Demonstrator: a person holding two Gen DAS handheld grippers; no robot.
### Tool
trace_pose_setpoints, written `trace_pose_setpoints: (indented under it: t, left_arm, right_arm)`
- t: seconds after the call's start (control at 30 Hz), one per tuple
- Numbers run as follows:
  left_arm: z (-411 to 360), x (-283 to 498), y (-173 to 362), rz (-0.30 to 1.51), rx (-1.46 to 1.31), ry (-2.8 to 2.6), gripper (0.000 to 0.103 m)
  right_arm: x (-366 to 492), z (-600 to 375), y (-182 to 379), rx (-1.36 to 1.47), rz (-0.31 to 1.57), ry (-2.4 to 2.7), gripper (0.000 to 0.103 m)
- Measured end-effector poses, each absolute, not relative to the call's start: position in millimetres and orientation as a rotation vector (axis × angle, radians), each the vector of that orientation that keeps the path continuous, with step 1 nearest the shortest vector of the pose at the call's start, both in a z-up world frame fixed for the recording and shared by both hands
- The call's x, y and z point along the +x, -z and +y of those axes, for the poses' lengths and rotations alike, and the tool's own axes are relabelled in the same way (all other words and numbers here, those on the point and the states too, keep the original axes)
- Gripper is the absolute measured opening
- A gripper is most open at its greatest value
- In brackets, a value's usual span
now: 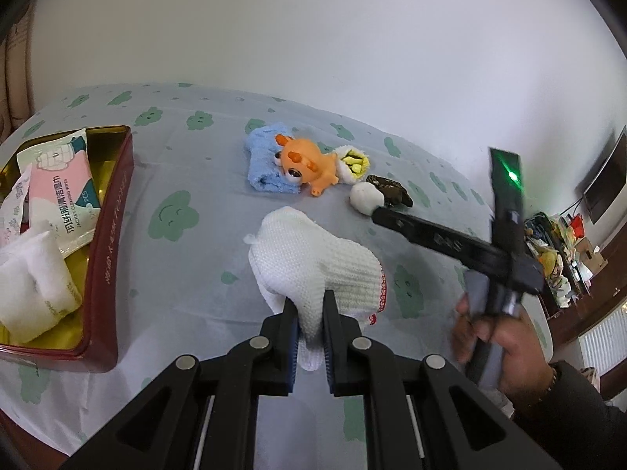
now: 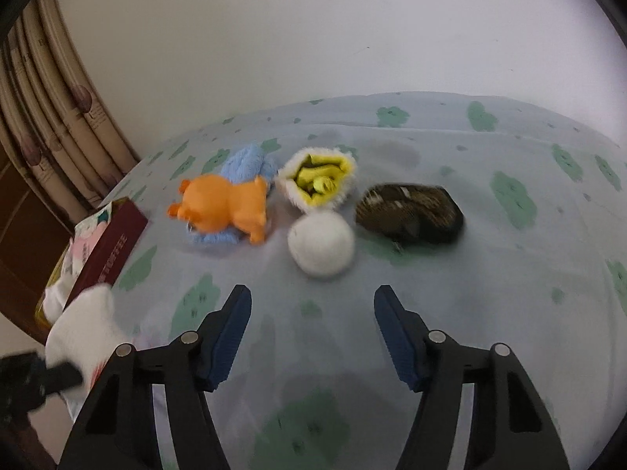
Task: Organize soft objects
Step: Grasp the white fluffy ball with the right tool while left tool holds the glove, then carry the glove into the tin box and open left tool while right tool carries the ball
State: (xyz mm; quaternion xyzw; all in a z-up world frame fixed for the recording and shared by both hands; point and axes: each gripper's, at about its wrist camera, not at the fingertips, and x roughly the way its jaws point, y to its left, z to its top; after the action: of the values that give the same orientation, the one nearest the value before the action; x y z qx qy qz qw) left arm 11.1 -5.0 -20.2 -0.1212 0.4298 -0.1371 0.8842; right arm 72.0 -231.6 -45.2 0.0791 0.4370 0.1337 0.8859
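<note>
Soft objects lie scattered on a bed sheet (image 1: pixel 203 243) printed with green clouds. The left gripper (image 1: pixel 311 315) points steeply down and pinches a white knitted glove (image 1: pixel 313 258) between its narrow-set blue pads, the glove bunched and hanging over the sheet just right of a red tin box (image 1: pixel 111 243). The right gripper (image 2: pixel 311 305) also slants downward, its jaws spread apart with nothing between them; they hover above the sheet short of a white fluffy ball (image 2: pixel 321 243).

Beyond the ball sit a yellow-lined white plush piece (image 2: pixel 317 184) and, to its right, a dark brown mottled soft item (image 2: pixel 409 211). An orange rubber toy animal (image 2: pixel 227 207) lies on top of a folded blue towel (image 2: pixel 247 164), just beside the plush piece.

Only the left wrist view shows inside the tin: a pink and white pack of jacket cleaning wipes (image 1: pixel 66 188) leans along its far side, and a white padded pouch (image 1: pixel 37 286) lies at the near end. That view also shows the person's right hand (image 1: pixel 497 333) gripping the handle of the right tool, a dark sleeve behind it, and a cluttered shelf (image 1: pixel 556 250) at the far right.

Only the right wrist view shows the patterned curtain (image 2: pixel 58 117) at the left, and the glove as a blurred white shape at the lower left edge beside the tin's end.
</note>
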Motion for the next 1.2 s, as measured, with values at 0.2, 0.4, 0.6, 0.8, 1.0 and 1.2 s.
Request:
trace_pose_setpoints:
  t: [0.2, 0.4, 0.6, 0.8, 1.0, 1.2]
  left_arm:
    - [1.8, 16.4, 22.1, 0.907, -0.264, 0.281, 0.011]
    - [3.4, 18.6, 24.4, 0.920, -0.268, 0.281, 0.011]
    - [3.2, 17.8, 21.1, 0.929, -0.274, 0.283, 0.011]
    - [2.5, 6.7, 7.6, 0.899, -0.272, 0.287, 0.011]
    - [3.2, -10.8, -6.8, 0.871, -0.265, 0.287, 0.011]
    - [27.7, -26.2, -24.0, 0.845, -0.286, 0.249, 0.011]
  right_arm:
    - [98.9, -219.8, 53.8, 0.131, 0.949, -0.269, 0.056]
    - [110.8, -218.9, 59.6, 0.121, 0.973, -0.259, 0.030]
    - [83.9, -225.0, 51.2, 0.146, 0.958, -0.285, 0.023]
    - [13.7, -222.3, 44.5, 0.111, 0.930, -0.293, 0.023]
    - [-12.4, -226.5, 45.3, 0.110, 0.907, -0.273, 0.023]
    - [-11.5, -226.1, 45.5, 0.116, 0.902, -0.265, 0.023]
